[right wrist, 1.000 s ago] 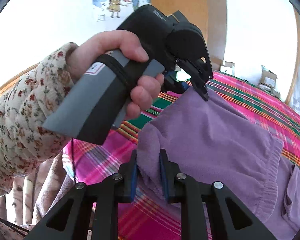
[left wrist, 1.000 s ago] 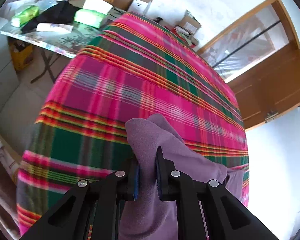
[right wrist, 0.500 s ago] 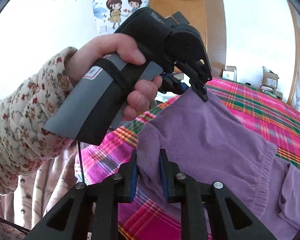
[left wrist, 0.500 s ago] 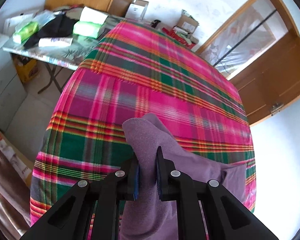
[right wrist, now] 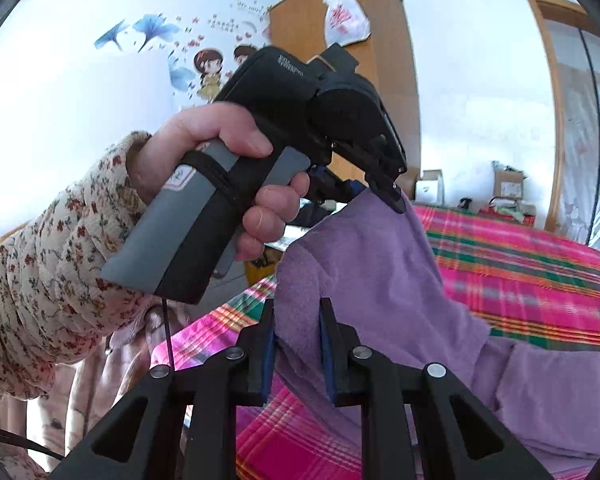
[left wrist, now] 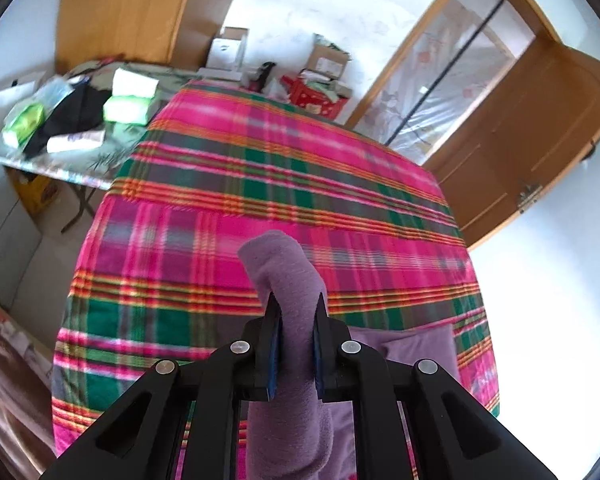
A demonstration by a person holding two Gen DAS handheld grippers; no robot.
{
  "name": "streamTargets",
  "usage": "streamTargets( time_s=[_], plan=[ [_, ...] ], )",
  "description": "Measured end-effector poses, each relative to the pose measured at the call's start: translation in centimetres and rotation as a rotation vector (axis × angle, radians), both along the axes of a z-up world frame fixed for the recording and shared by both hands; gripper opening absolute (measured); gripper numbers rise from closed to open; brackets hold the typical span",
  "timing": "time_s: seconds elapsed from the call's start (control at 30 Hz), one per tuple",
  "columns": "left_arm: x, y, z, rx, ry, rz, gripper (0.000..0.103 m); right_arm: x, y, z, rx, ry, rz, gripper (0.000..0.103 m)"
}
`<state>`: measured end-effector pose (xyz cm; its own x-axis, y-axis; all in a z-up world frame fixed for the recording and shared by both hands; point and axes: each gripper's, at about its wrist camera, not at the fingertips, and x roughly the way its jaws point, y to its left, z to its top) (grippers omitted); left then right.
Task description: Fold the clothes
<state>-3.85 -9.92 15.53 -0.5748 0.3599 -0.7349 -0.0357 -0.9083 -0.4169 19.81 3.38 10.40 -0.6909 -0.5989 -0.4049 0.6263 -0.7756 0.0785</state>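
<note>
Both grippers clamp the purple garment (right wrist: 380,280), lifting its edge above the plaid blanket (left wrist: 260,184). The left gripper (left wrist: 296,320) and right gripper (right wrist: 298,328) are each nearly closed on a fold. Far off, open cardboard boxes (left wrist: 328,60) show unclear contents.

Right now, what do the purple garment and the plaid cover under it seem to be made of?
Purple garment: looks like fleece or terry, matte and fuzzy, draping thickly where both grippers pinch it. Plaid cover: seems a woven blanket, pink, green and orange stripes, slightly napped; fibre unclear.
</note>
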Motion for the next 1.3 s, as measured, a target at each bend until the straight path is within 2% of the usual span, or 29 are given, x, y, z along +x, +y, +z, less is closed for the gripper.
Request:
streamTargets(
  time_s=[0.33,0.47,0.7,0.97,1.3],
  plan=[
    [-1.6,6.9,2.4,0.022,0.031,-0.110,0.013,1.7,6.7,2.6,-0.131,0.031,-0.121,0.020],
    [-2.3,9.4,2.7,0.023,0.033,-0.156,0.013,-0.2,7.5,3.4,-0.147,0.041,-0.165,0.020],
    [-3.7,13.7,2.6,0.020,0.007,-0.220,0.013,-1.3,11.1,4.7,-0.158,0.050,-0.262,0.020],
    [-4.9,19.0,1.8,-0.024,-0.024,-0.297,0.013,-1.5,14.8,3.9,-0.186,0.022,-0.356,0.020],
    [-6.1,23.6,-1.1,-0.061,-0.100,-0.353,0.014,-2.5,18.5,1.2,-0.204,-0.044,-0.442,0.020]
  ],
)
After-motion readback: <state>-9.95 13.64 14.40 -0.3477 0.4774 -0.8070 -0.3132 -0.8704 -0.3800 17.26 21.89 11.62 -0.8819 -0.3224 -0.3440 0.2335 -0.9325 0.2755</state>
